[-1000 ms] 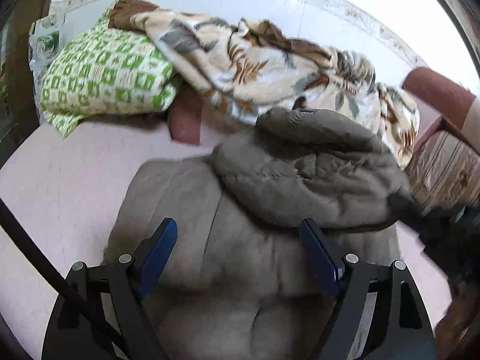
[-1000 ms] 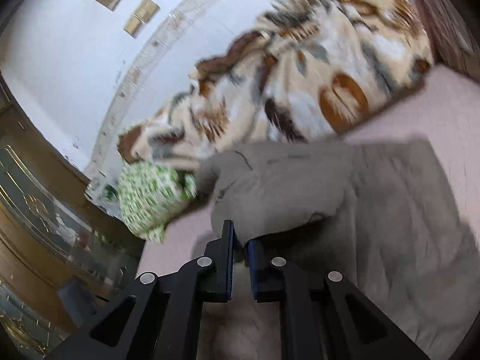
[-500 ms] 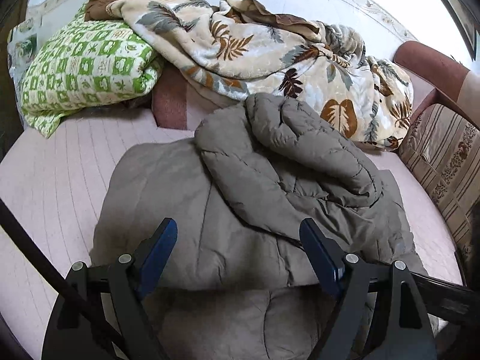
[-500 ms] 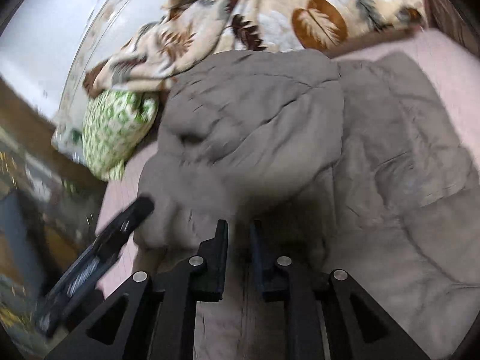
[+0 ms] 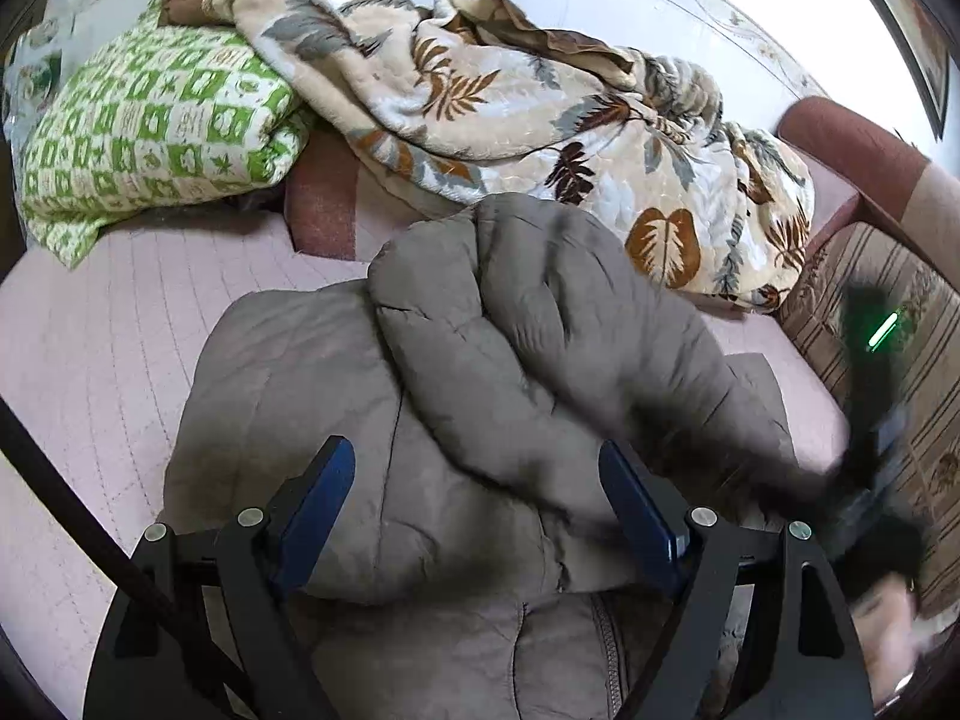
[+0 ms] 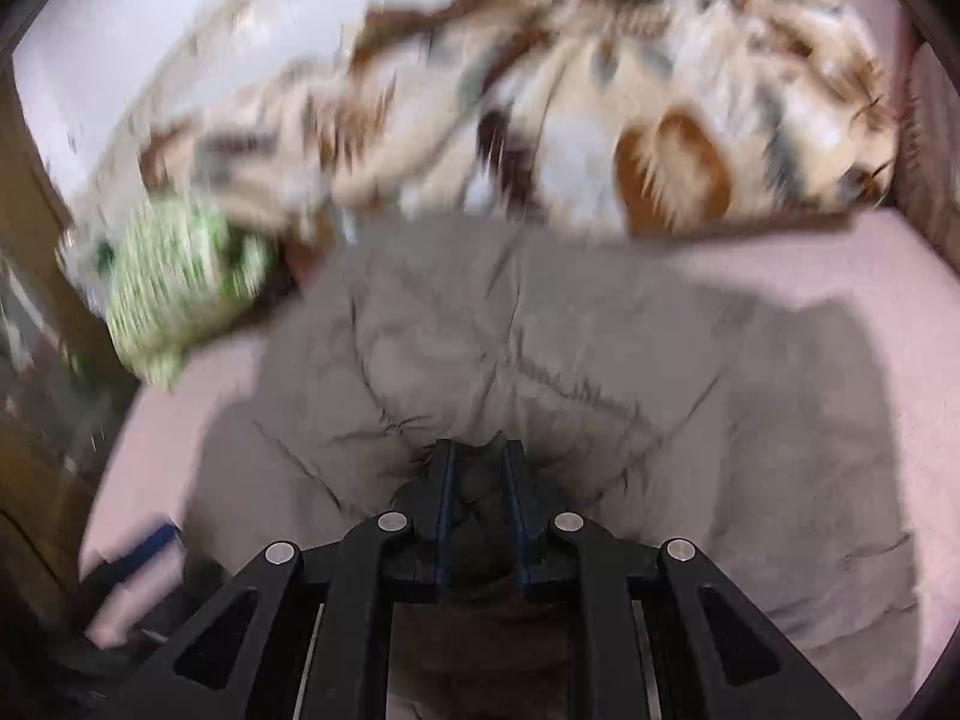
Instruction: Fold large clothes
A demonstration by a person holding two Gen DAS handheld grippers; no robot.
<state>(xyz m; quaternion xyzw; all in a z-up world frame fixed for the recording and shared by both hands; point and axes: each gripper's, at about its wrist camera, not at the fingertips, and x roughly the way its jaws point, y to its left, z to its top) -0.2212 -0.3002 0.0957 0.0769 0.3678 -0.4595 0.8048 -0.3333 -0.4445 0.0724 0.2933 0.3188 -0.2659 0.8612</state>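
The puffy, quilted grey coat [image 5: 510,360] lay bunched on the pink bed [image 5: 108,324]. The right gripper [image 6: 477,456] pinched its fold; the left gripper [image 5: 480,480] stood wide, empty. A leaf-print blanket [image 5: 510,102] lay behind.

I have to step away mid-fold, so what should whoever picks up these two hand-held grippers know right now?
Left hand-held gripper: open, empty, over the near part of the grey padded jacket.
Right hand-held gripper: closed on a pinch of the jacket's fabric.
The jacket lies on the pink bed cover; a sleeve is folded across its body. Leaf-print blanket and green patterned pillow lie behind it.
Done: one sleeve folded in.
Left: probably set down what the right holds, then fold the rest.
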